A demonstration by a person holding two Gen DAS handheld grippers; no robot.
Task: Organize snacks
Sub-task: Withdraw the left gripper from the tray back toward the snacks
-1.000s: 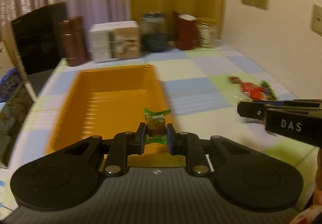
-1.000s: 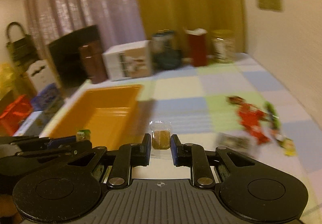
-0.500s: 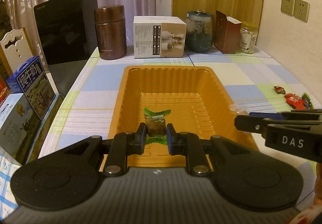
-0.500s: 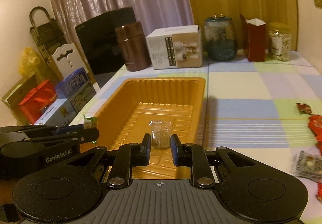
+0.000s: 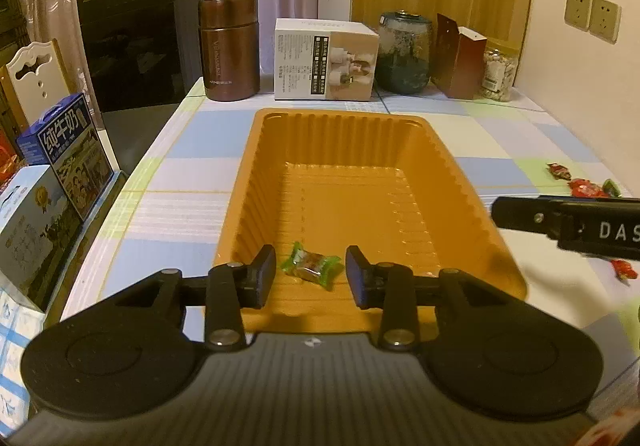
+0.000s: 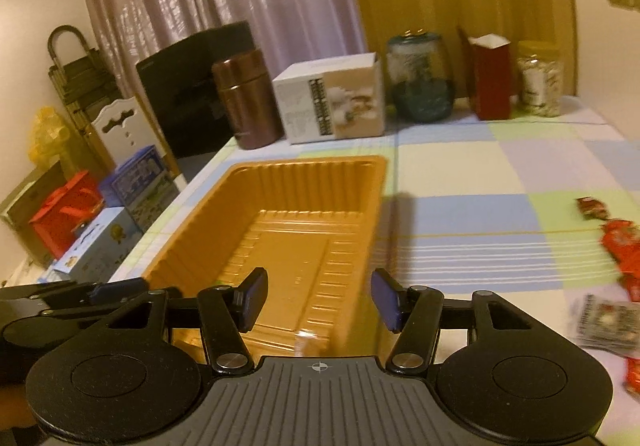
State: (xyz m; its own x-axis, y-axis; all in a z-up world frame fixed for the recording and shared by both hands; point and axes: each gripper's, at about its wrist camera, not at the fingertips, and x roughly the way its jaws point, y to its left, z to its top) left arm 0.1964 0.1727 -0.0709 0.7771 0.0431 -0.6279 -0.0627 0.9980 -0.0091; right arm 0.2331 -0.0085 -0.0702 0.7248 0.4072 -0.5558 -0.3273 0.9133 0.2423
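An orange tray (image 5: 448,165) lies on the checked tablecloth and also shows in the right wrist view (image 6: 224,189). My left gripper (image 5: 311,278) is open above the tray's near end. A green-wrapped candy (image 5: 312,265) lies loose in the tray between its fingers. My right gripper (image 6: 318,300) is open over the tray's near right part. A clear-wrapped candy (image 6: 306,340) shows blurred just below it in the tray. The right gripper also shows from the side in the left wrist view (image 5: 560,217). Red wrapped snacks (image 6: 620,242) lie on the cloth to the right.
At the table's back stand a brown flask (image 5: 230,47), a white box (image 5: 324,59), a dark glass jar (image 5: 404,51), a red carton (image 5: 460,61) and a nut jar (image 5: 498,75). Milk cartons (image 5: 64,149) stand off the left edge. A wall runs along the right.
Both grippers have opened and let go of their candies, which now lie in the tray. The right gripper has shifted a little to the right.
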